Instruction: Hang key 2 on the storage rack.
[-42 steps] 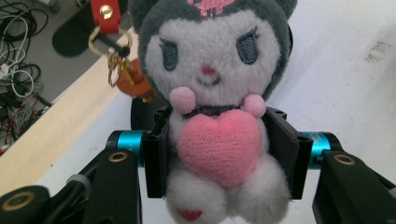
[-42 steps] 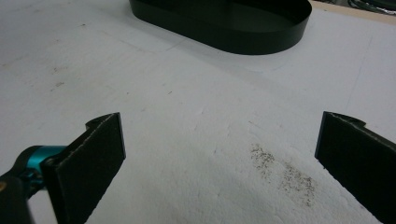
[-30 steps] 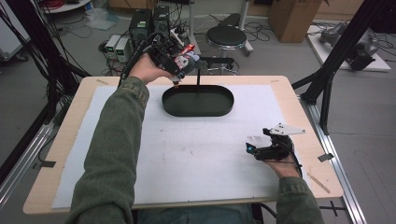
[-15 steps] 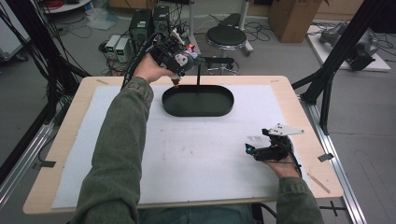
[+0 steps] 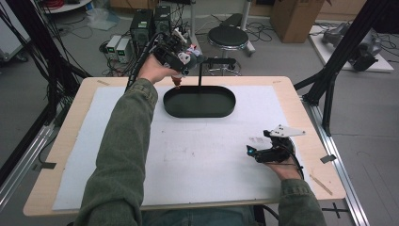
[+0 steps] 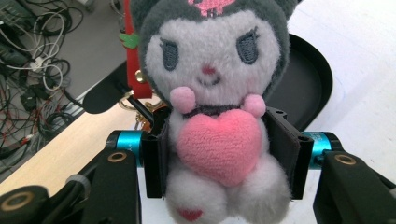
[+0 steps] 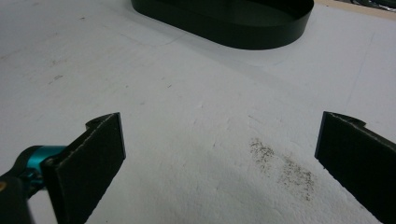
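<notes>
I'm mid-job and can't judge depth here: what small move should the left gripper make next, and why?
Probably lower it toward the black oval tray. The left gripper grips the grey-and-white plush toy with a pink heart above the tray's far-left rim, beside the black stand.

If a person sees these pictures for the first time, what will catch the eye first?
The plush toy, grey-hooded with a pink heart, is clamped between the left gripper's jaws, raised over the far left end of the black oval tray. The right gripper rests with jaws wide open on the white mat, near the table's right edge.
</notes>
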`<state>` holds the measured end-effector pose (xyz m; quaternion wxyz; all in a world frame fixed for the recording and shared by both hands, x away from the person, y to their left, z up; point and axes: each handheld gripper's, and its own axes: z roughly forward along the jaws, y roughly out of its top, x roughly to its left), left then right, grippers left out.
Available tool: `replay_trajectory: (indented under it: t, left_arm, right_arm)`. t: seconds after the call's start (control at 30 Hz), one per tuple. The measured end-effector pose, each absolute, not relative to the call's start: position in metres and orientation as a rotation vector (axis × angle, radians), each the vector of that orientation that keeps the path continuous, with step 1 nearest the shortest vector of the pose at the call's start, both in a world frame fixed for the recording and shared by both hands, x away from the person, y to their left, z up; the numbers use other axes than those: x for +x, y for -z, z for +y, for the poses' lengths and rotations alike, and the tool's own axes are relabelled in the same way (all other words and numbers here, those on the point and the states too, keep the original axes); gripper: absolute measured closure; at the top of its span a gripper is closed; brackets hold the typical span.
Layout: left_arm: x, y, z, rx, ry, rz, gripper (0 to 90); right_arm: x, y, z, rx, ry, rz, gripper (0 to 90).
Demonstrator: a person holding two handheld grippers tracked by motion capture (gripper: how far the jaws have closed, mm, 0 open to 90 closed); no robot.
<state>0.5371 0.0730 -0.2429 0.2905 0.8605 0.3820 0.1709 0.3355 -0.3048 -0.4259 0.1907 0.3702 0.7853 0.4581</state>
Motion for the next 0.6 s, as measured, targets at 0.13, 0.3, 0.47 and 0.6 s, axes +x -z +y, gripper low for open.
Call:
replay_trajectory:
  t: [0.13,0.3,0.47,0.6]
  left_arm:
    - [0.539,0.241,0.076,2.249,-0.486,1.072,44.8]
    - [0.537,0.234,0.081,2.181,-0.481,1.079,32.4]
    - [0.533,0.231,0.088,2.151,-0.462,1.067,14.4]
    - [0.529,0.234,0.092,2.155,-0.427,1.032,11.0]
  right_arm:
    - [0.336,0.426,-0.306,1.040,-1.289,2.203,0.7]
    - [0.336,0.426,-0.305,1.040,-1.287,2.208,0.7]
    - [0.335,0.426,-0.305,1.040,-1.288,2.207,0.7]
    - [0.335,0.426,-0.305,1.040,-1.293,2.205,0.7]
